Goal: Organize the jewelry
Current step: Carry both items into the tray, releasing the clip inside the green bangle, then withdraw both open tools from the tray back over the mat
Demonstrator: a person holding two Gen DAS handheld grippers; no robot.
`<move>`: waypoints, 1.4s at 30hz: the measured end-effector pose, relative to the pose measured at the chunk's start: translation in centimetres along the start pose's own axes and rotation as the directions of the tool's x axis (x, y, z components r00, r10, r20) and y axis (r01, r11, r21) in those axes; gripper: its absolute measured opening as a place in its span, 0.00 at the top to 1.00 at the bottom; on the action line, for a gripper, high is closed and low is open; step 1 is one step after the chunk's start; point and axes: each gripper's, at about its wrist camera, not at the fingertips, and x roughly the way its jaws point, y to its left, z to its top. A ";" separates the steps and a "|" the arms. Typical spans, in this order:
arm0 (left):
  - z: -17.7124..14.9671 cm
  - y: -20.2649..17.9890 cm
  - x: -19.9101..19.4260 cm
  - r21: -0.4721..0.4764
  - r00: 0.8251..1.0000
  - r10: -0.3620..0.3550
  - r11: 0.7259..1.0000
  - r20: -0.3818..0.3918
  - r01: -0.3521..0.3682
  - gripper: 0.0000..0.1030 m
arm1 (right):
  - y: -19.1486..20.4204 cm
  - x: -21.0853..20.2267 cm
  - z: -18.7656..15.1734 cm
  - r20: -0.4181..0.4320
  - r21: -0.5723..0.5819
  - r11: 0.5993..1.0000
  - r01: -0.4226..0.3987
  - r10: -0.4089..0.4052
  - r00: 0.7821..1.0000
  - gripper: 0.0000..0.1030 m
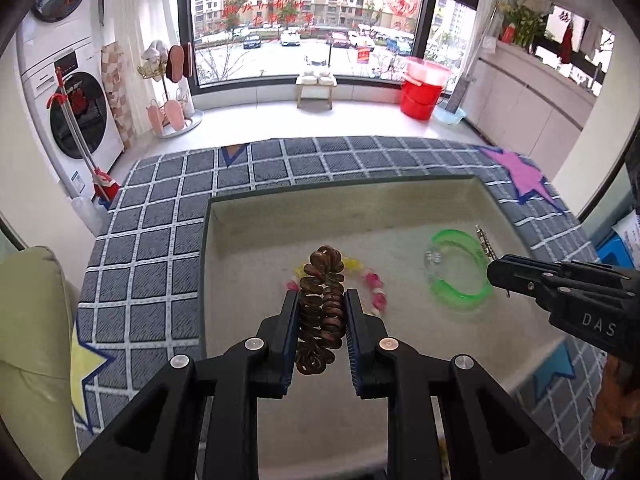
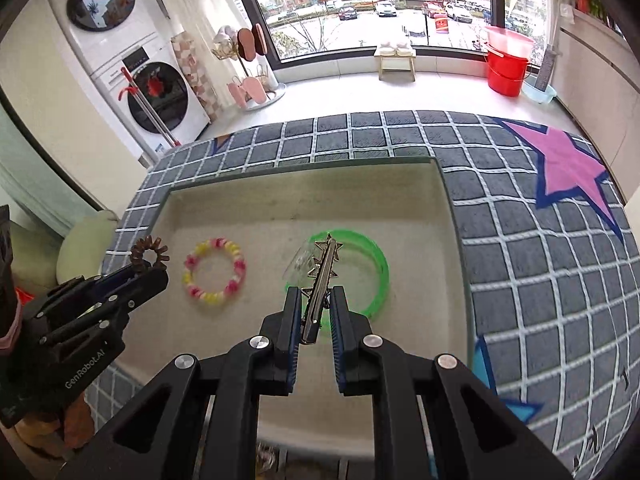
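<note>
Tray [image 2: 304, 204] sits in checked mat [image 2: 520, 248], seemingly recessed.

Home laundry balcony: stacked washer-dryer [image 1: 76, 120], red bucket [image 1: 420, 98], slipper rack [image 1: 170, 92].

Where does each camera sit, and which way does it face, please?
Left wrist: on the left gripper, looking forward along its jaws, shut on a brown coil tie, over the tray; the right gripper shows at right.
Right wrist: on the right gripper, jaws shut on a star clip; the left gripper shows at left.
Shared: tray, green bangle, bead bracelet, window.
</note>
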 end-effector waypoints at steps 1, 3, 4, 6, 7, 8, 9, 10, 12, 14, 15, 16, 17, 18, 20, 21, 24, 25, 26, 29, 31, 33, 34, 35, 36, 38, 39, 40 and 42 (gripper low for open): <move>0.0 0.1 0.6 -0.004 1.000 0.006 1.000 -0.011 -0.006 0.65 | -0.1 0.4 0.1 -0.005 0.002 1.000 0.002 -0.002 1.000 0.85; 0.1 0.2 1.6 -0.014 0.999 0.009 1.000 -0.035 -0.010 0.65 | -0.3 1.1 0.1 -0.018 0.007 1.000 0.009 -0.009 1.000 0.85; 0.0 0.3 1.9 -0.015 0.999 0.011 1.000 -0.041 -0.012 0.65 | -0.4 1.4 0.1 -0.022 0.011 1.000 0.013 -0.013 1.000 0.85; 0.0 0.3 2.5 -0.017 0.998 0.023 1.000 -0.051 -0.023 0.65 | -0.7 1.8 0.1 -0.030 0.015 1.000 0.016 -0.016 0.999 0.85; 0.0 0.5 2.8 -0.018 0.998 0.023 1.000 -0.058 -0.024 0.65 | -0.7 2.0 0.1 -0.033 0.016 1.000 0.019 -0.018 0.999 0.85; 0.0 0.5 3.1 -0.020 0.997 0.022 1.000 -0.068 -0.023 0.65 | -0.7 2.2 0.0 -0.038 0.015 1.000 0.022 -0.021 0.999 0.85; 0.0 0.5 3.3 -0.020 0.997 0.025 0.999 -0.073 -0.026 0.65 | -0.8 2.4 -0.1 -0.039 0.011 1.000 0.026 -0.026 0.999 0.85; -0.1 0.4 3.4 -0.017 0.997 0.032 0.999 -0.077 -0.033 0.65 | -0.8 2.5 -0.1 -0.039 0.005 1.000 0.030 -0.030 0.999 0.85; -0.1 0.2 3.7 -0.003 0.996 0.047 0.999 -0.081 -0.047 0.65 | -0.7 2.5 -0.2 -0.031 -0.005 0.999 0.034 -0.034 0.999 0.85; -0.3 -0.1 3.9 0.013 0.994 0.065 0.998 -0.087 -0.064 0.64 | -0.7 2.5 -0.1 -0.029 -0.010 0.999 0.040 -0.040 0.999 0.85; -0.3 -0.3 3.9 0.020 0.994 0.073 0.997 -0.087 -0.072 0.61 | -0.7 2.5 -0.1 -0.028 -0.010 0.999 0.042 -0.042 0.999 0.85; -0.3 -0.5 3.9 0.029 0.993 0.083 0.996 -0.086 -0.081 0.50 | -0.8 2.6 0.0 -0.028 -0.012 0.999 0.042 -0.043 0.999 0.84; -0.4 -0.7 3.9 0.034 0.992 0.090 0.996 -0.083 -0.087 0.39 | -0.8 2.6 0.0 -0.030 -0.014 0.999 0.044 -0.045 0.999 0.84; -0.5 -0.9 3.8 0.038 0.992 0.100 0.995 -0.074 -0.097 0.37 | -0.7 2.7 -0.1 -0.038 -0.015 0.999 0.050 -0.051 0.998 0.83; -0.5 -1.2 3.7 0.050 0.992 0.108 0.993 -0.065 -0.105 0.37 | -0.7 3.1 -0.1 -0.053 -0.012 0.999 0.050 -0.050 0.997 0.82; -0.5 -1.4 3.6 0.058 0.992 0.111 0.993 -0.065 -0.107 0.37 | -0.8 3.1 -0.2 -0.048 -0.006 0.999 0.046 -0.047 0.998 0.82; -0.4 -1.8 3.2 0.072 0.991 0.128 0.990 -0.046 -0.125 0.37 | -1.0 2.7 -0.1 -0.035 0.017 0.999 0.033 -0.032 0.999 0.70; -0.4 -1.8 3.0 0.074 0.991 0.130 0.989 -0.038 -0.127 0.37 | -1.1 2.5 0.0 -0.027 0.024 0.999 0.022 -0.021 0.999 0.59; -0.4 -1.9 2.8 0.075 0.991 0.131 0.989 -0.029 -0.128 0.37 | -1.1 2.1 0.1 -0.016 0.029 1.000 0.011 -0.010 1.000 0.54; -0.3 -1.8 2.4 0.072 0.990 0.139 0.988 -0.015 -0.137 0.37 | -0.9 0.8 0.2 0.026 0.029 1.000 0.004 -0.005 1.000 0.47; -0.1 -1.6 2.1 0.068 0.990 0.143 0.988 -0.010 -0.142 0.37 | -1.0 -0.1 0.3 0.045 0.043 0.999 0.003 -0.005 0.999 0.47; -0.1 -1.6 1.8 0.060 0.990 0.140 0.988 -0.006 -0.139 0.37 | -1.1 -0.8 0.3 0.056 0.061 0.998 0.005 -0.009 0.998 0.47; -0.1 -1.5 1.5 0.056 0.991 0.136 0.989 -0.001 -0.136 0.37 | -1.3 -1.1 0.3 0.060 0.071 0.997 0.007 -0.012 0.998 0.47; 0.0 -1.5 1.4 0.054 0.991 0.135 0.989 0.005 -0.135 0.37 | -1.6 -1.6 0.1 0.066 0.085 0.996 0.011 -0.016 0.998 0.46; 0.0 -1.6 1.1 0.052 0.991 0.136 0.989 0.012 -0.137 0.37 | -1.7 -1.8 0.0 0.068 0.092 0.996 0.012 -0.019 0.997 0.46; 0.0 -1.6 0.5 0.045 0.991 0.133 0.990 0.026 -0.134 0.37 | -2.1 -2.4 -0.3 0.074 0.108 0.994 0.012 -0.020 0.997 0.46; 0.0 -1.6 0.2 0.039 0.991 0.129 0.991 0.033 -0.131 0.37 | -2.3 -2.7 -0.6 0.077 0.115 0.993 0.010 -0.019 0.997 0.46; 0.1 -1.6 -0.3 0.029 0.991 0.126 0.991 0.041 -0.127 0.37 | -2.4 -2.9 -0.7 0.080 0.119 0.993 0.009 -0.019 0.997 0.46; 0.0 -1.4 -1.0 0.014 0.991 0.120 0.993 0.052 -0.121 0.16 | -2.7 -3.5 -1.1 0.083 0.130 0.991 0.011 -0.022 0.996 0.46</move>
